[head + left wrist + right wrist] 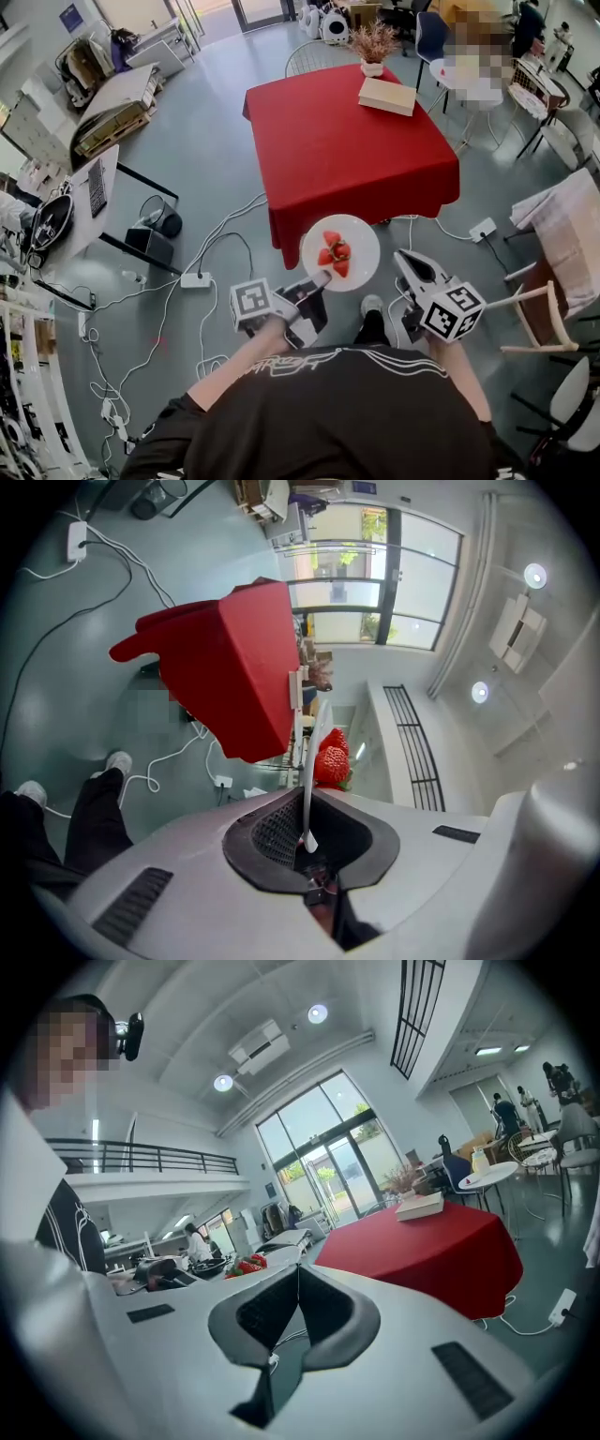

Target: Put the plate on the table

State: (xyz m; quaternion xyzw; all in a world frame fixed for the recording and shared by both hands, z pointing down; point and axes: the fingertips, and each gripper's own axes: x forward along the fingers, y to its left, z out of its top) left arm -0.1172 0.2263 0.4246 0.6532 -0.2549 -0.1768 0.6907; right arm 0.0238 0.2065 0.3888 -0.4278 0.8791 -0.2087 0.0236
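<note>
A white plate (352, 246) with several strawberries (335, 253) hangs in the air just in front of the red-clothed table (352, 141), short of its near edge. My left gripper (317, 281) is shut on the plate's near rim. In the left gripper view the plate (310, 761) shows edge-on between the pads, with the strawberries (330, 759) on one side and the table (234, 658) beyond. To the right of the plate my right gripper (403, 257) is shut and holds nothing; its jaws (298, 1274) meet in the right gripper view, which also shows the table (431, 1241).
A book (386, 96) and a pot of dried plants (373, 45) stand at the table's far edge. White cables and a power strip (195, 279) lie on the floor at the left. A wooden chair (539, 314) stands at the right. The person's shoe (372, 306) is below the plate.
</note>
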